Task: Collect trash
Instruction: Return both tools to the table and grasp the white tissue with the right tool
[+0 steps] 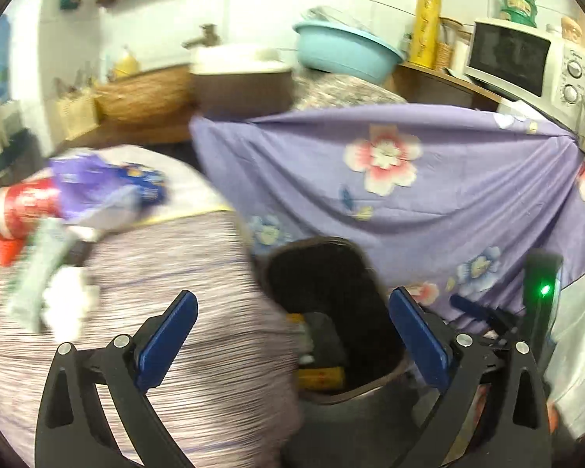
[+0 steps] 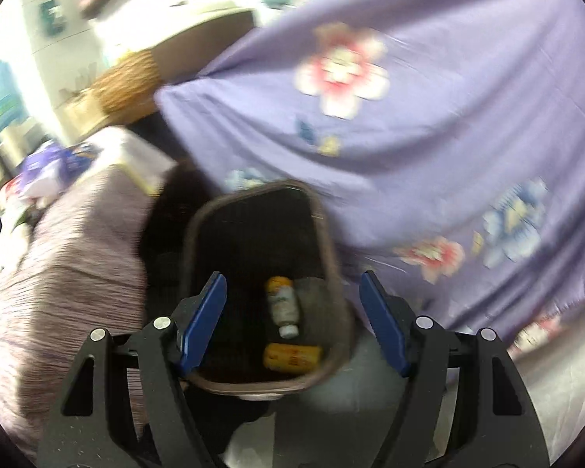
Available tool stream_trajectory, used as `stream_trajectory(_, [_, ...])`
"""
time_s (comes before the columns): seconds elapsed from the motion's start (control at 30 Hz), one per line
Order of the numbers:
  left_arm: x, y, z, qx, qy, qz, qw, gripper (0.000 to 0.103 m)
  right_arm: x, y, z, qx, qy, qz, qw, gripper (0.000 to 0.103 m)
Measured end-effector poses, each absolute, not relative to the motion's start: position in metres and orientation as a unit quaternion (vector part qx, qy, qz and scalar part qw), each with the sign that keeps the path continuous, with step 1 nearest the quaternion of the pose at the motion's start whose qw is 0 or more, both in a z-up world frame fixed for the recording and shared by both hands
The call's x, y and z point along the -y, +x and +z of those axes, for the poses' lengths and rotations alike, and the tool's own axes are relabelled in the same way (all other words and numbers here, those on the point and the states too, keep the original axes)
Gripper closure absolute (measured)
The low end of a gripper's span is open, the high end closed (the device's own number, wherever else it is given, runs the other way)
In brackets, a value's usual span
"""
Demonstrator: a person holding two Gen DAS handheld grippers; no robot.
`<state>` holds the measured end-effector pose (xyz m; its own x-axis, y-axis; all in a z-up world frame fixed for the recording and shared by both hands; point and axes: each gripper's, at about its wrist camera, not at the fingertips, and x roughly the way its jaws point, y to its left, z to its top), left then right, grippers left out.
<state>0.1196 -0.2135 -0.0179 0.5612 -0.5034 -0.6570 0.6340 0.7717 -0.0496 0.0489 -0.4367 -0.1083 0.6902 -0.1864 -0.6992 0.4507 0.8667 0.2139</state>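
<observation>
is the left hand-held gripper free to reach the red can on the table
Probably yes: the left hand-held gripper is open and empty, and nothing stands between it and the red cylindrical can on the striped tablecloth.

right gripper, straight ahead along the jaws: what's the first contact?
Probably the inside of the trash bin. The right gripper, jaws open and empty, points into the bin's mouth, with a small bottle and a yellow container lying at the bottom. Depth is unclear, so wall or bottle could come first.

Home kitchen — microwave (image 1: 526,62), tap (image 1: 204,37), washbasin (image 1: 347,48) on counter.
</observation>
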Motion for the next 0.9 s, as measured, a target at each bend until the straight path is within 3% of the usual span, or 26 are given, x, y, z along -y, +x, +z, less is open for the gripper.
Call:
stream_trajectory(0.53, [-0.015,0.144,-0.019,-0.353,0.034,-0.104,0.929,0.006,0.244,0.153,-0.049,-0.349,0.020,0.066,0.935,0.031])
stream_trajectory(0.9, [-0.068,0.139,-0.030,-0.367,0.015,-0.085,0.926,0.005,0.177,0.220,-0.050,-0.392,-0.013,0.128,0.911,0.031])
